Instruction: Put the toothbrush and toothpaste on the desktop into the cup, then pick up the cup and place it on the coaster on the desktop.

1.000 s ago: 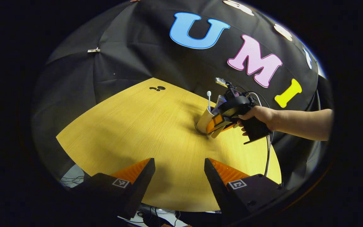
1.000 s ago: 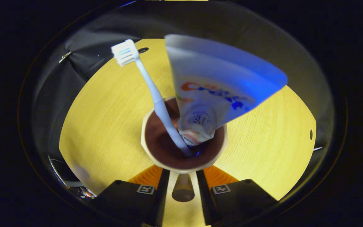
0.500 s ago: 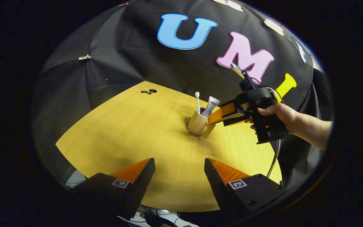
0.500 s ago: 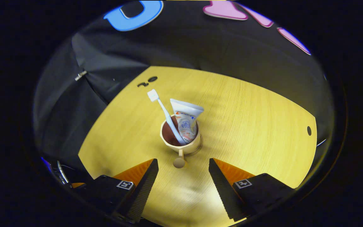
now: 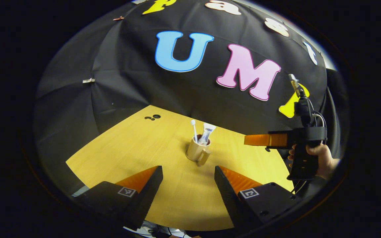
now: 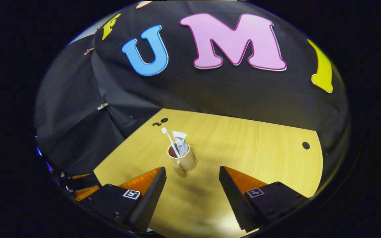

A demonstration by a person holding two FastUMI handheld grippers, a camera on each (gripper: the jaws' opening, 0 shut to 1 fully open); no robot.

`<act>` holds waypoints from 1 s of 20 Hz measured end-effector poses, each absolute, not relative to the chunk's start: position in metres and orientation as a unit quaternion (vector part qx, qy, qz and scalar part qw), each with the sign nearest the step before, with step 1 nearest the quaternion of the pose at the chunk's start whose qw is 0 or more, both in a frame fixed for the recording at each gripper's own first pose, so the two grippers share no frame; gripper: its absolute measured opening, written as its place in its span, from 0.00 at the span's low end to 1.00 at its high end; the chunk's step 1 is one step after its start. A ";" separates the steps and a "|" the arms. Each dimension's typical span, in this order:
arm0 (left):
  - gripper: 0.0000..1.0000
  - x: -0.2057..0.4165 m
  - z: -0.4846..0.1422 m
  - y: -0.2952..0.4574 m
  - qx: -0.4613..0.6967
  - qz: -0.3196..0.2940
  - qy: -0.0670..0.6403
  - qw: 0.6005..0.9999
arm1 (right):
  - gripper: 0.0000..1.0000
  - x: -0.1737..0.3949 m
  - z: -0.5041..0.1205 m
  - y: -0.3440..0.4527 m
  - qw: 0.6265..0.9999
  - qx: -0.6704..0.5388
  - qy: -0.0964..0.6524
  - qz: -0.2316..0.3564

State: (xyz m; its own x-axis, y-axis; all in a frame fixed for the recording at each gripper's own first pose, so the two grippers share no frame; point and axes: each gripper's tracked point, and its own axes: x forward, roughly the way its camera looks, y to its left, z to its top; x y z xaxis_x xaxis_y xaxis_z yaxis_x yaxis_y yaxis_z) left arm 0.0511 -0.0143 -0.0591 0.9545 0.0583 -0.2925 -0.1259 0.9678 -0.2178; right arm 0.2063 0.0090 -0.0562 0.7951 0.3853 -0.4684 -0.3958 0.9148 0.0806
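Note:
A beige cup (image 5: 196, 152) (image 6: 184, 161) with a handle stands upright on the yellow wooden table (image 5: 127, 148) (image 6: 260, 145). Inside it lean a white toothbrush (image 5: 193, 127) (image 6: 169, 138), head up, and a toothpaste tube (image 5: 206, 133) (image 6: 180, 140). What lies under the cup's base is too small to tell. My left gripper (image 5: 189, 178) is open, well short of the cup. My right gripper (image 6: 192, 180) is open too, with the cup beyond its fingers. In the left gripper view the right gripper (image 5: 246, 139) hovers to the right of the cup, held by a hand (image 5: 321, 155).
Black cloth walls close in the table at the back and on both sides. Small dark holes mark the table top (image 5: 154, 117) (image 6: 305, 145). Part of the other gripper (image 6: 81, 188) sits at the lower left of the right gripper view.
The right gripper, earlier closed on the cup's handle, has opened and drawn back up and to the right. The left gripper has also pulled back. The cup stays put.

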 end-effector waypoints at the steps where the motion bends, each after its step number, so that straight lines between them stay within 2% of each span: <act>1: 0.98 0.057 -0.043 -0.024 -0.113 0.037 0.130 0.984 | 0.99 0.200 -0.042 0.000 0.955 -0.010 0.223 0.198; 3: 0.97 0.061 -0.019 -0.034 -0.093 0.033 0.107 0.989 | 0.99 0.179 -0.007 -0.012 0.969 -0.014 0.167 0.180; 5: 0.97 0.064 -0.007 -0.029 -0.050 0.057 0.104 0.992 | 0.99 0.151 0.027 -0.017 0.980 -0.027 0.106 0.165; 8: 0.98 0.063 0.015 -0.048 -0.028 0.022 0.084 0.996 | 0.99 0.103 0.058 -0.031 0.992 -0.040 0.037 0.111; 11: 0.97 0.044 0.029 -0.042 -0.002 0.022 0.054 0.998 | 0.98 0.042 0.061 -0.028 0.997 -0.021 0.014 0.071; 13: 0.98 0.025 0.035 -0.036 0.010 0.032 0.026 0.999 | 0.98 0.024 0.054 -0.036 0.998 -0.036 0.013 0.040; 17: 0.97 -0.015 0.042 -0.054 -0.007 -0.022 -0.019 1.000 | 0.99 -0.008 0.044 -0.040 1.000 -0.019 0.013 -0.011; 20: 0.97 -0.040 0.039 -0.055 0.007 -0.060 -0.020 0.998 | 0.99 -0.024 0.036 -0.035 0.999 -0.017 0.014 -0.034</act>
